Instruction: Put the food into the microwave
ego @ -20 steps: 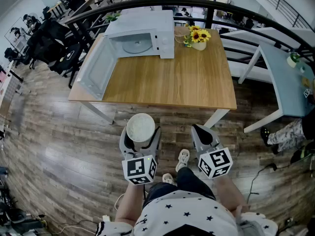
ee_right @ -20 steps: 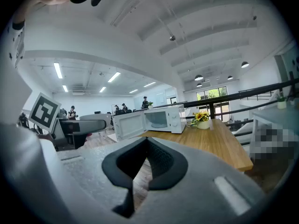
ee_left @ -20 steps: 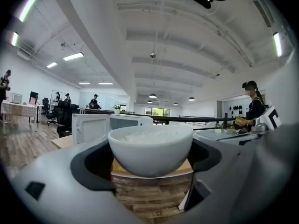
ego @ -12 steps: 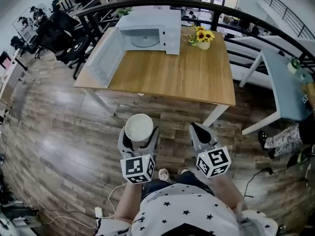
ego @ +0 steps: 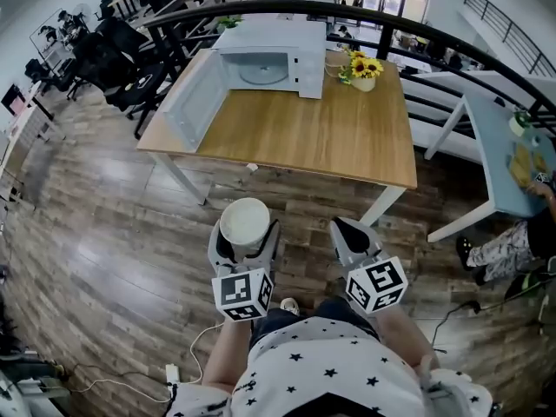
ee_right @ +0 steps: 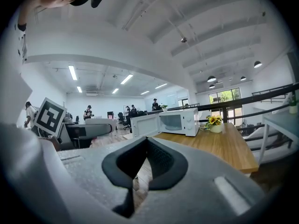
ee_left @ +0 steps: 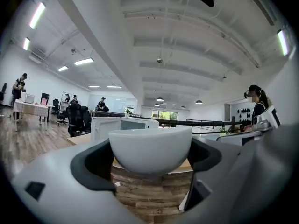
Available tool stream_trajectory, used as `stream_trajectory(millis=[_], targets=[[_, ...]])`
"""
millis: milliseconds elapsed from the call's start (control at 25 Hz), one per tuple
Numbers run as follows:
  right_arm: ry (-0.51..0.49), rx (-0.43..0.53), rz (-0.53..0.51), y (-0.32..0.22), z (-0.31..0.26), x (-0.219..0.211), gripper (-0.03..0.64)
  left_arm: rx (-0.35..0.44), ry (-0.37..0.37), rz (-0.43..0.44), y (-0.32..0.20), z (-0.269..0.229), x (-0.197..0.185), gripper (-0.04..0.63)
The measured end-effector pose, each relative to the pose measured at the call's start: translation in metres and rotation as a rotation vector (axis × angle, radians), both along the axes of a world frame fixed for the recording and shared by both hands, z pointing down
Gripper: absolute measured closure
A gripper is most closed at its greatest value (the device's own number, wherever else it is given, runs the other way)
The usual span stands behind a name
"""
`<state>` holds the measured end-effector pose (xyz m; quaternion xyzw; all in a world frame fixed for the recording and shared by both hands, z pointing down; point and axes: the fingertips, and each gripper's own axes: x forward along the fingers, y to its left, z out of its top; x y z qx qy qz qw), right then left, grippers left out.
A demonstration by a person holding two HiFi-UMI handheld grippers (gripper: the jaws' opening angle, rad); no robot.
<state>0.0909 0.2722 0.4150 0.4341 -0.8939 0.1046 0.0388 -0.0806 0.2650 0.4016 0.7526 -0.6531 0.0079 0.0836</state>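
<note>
A white bowl point(ego: 245, 220) sits between the jaws of my left gripper point(ego: 245, 233), which is shut on it and held over the wooden floor in front of the person's body. In the left gripper view the bowl point(ee_left: 150, 148) fills the gap between the dark pads; its contents are hidden. Beside it, my right gripper point(ego: 349, 230) is shut with nothing in it. The white microwave point(ego: 276, 52) stands at the far left of the wooden table point(ego: 330, 137), its door point(ego: 193, 102) swung wide open to the left. It shows ahead in the right gripper view too, as the microwave point(ee_right: 180, 121).
A vase of sunflowers point(ego: 361, 68) stands right of the microwave. A black railing point(ego: 417, 20) curves behind the table. A light blue table point(ego: 504, 155) and a seated person's legs point(ego: 504, 241) are at the right; black office chairs point(ego: 113, 50) at the left.
The table and microwave have shifted in the head view as the person walks toward them. Both grippers keep their pose, the bowl still in the left one.
</note>
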Motion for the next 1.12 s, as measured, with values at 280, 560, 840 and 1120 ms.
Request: stream_trajectory(millis=[280, 560, 840, 1120], targets=[[-0.015, 0.015, 0.023, -0.004, -0.001, -0.019, 0.611, 0.007, -0.005, 0.022, -0.003, 0.002, -0.018, 0.109], [-0.028, 0.022, 0.05, -0.013, -0.004, -0.042, 0.611, 0.016, -0.008, 0.046, -0.012, -0.001, -0.04, 0.109], [-0.026, 0.011, 0.054, -0.015, 0.001, -0.059, 0.611, 0.018, 0.005, 0.056, -0.016, 0.002, -0.053, 0.109], [-0.022, -0.013, 0.05, -0.025, 0.009, -0.071, 0.611, 0.005, 0.016, 0.056, -0.027, 0.008, -0.063, 0.109]])
